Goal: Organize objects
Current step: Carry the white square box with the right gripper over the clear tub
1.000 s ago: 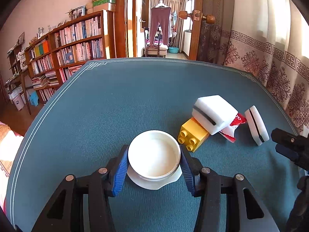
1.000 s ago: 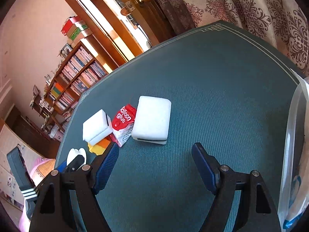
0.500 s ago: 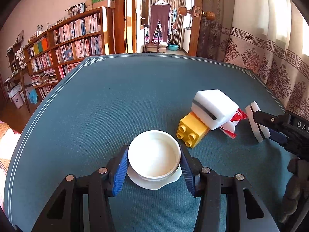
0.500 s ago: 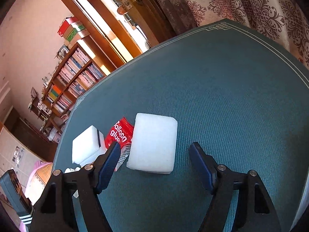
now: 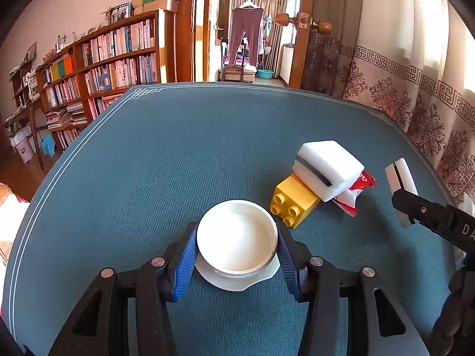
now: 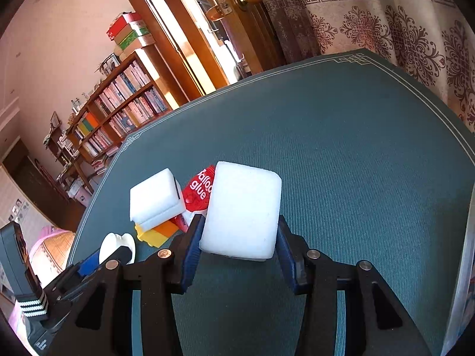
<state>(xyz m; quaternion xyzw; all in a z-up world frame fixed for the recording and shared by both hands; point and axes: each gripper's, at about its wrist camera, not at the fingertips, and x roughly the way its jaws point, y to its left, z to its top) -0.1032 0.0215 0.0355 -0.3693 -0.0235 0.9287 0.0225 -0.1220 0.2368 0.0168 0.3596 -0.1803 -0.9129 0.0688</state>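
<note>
My left gripper (image 5: 237,238) is shut on a white round bowl (image 5: 237,234), which rests on a white lid on the green table cloth (image 5: 166,154). In the right wrist view my right gripper (image 6: 240,233) is closing on a flat white sponge (image 6: 243,207); both blue pads (image 6: 191,246) touch its sides. Left of it lie a red glue packet (image 6: 196,191), a second white sponge with a dark stripe (image 6: 154,195) and a yellow toy brick (image 6: 156,234). From the left wrist, the striped sponge (image 5: 328,170) leans on the brick (image 5: 292,201).
A clear plastic bag (image 6: 463,281) hangs at the table's right edge. Patterned curtains (image 5: 415,98) stand close behind the right side, and a bookshelf (image 5: 98,68) and a doorway lie beyond the far edge. Bare cloth stretches across the far and left parts.
My right gripper moved forward over the flat white sponge and its jaws narrowed until the pads met the sponge's sides. The left gripper and the bowl stayed put.
</note>
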